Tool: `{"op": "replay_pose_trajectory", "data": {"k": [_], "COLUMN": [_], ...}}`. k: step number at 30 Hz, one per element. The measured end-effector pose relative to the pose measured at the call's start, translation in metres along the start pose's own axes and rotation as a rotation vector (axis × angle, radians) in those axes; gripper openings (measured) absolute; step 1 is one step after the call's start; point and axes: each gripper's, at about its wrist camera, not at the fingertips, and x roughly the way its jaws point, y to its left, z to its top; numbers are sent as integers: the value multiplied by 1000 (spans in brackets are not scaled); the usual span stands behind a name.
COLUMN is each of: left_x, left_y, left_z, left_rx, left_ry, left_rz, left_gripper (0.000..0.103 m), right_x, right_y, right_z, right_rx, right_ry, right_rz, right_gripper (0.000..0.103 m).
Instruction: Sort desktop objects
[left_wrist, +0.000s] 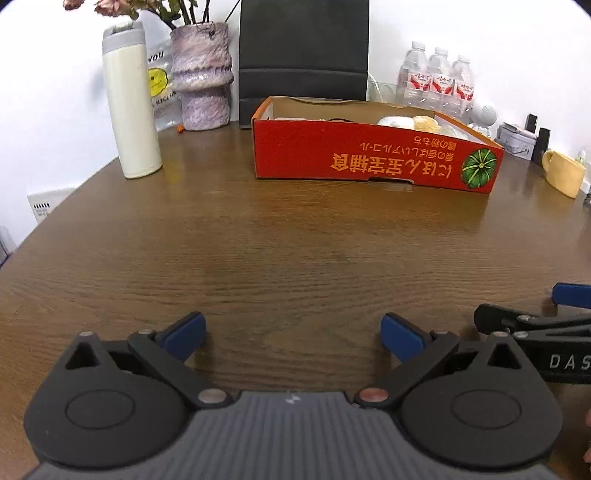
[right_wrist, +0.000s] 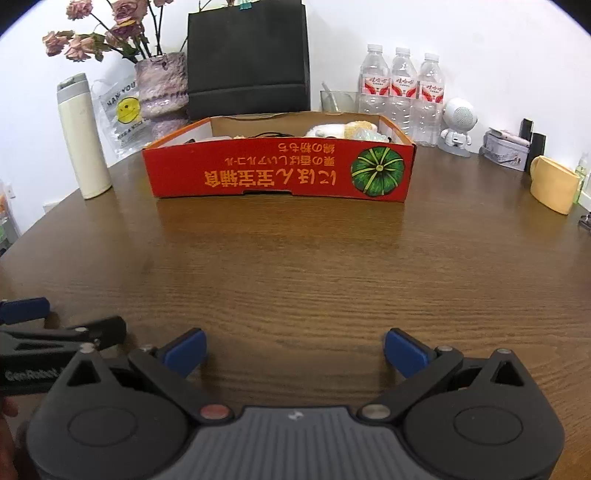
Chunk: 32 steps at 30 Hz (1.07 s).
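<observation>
Left gripper (left_wrist: 293, 334): jaws wide, empty, low over the surface's near edge.
Right gripper (right_wrist: 295, 350): jaws wide, empty, just beside the left.
Red box (right_wrist: 277, 171): straight ahead, toward the far edge; long axis crosswise; roughly centred before the right gripper.
Contents: partly hidden.

Bare table (right_wrist: 295, 266) lies ahead; red box (right_wrist: 277, 168), thermos (right_wrist: 83, 140) and mug (right_wrist: 552, 186) block the far side.

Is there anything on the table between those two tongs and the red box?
Nothing visible: only bare brown wooden table lies between the open left tongs, the open right tongs and the red cardboard box.
</observation>
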Motion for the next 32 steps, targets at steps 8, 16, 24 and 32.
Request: {"op": "replay_pose_trajectory", "data": {"k": [8, 16, 24, 32], "left_x": [1, 2, 1, 1], "left_y": [1, 2, 1, 1], "left_z": [1, 1, 1, 1], "left_rx": [-8, -8, -7, -6], "left_ry": [2, 2, 2, 2], "left_rz": [-15, -18, -17, -17], "left_gripper": [103, 103, 103, 103], "right_x": [2, 3, 2, 2], "right_y": [0, 0, 0, 0], "right_z": [-2, -2, -2, -2], "right_rx": [-12, -11, -11, -11], "right_ry": [-16, -16, -16, -16], "right_rz": [-20, -20, -20, -19], "right_gripper": [103, 103, 103, 103]}}
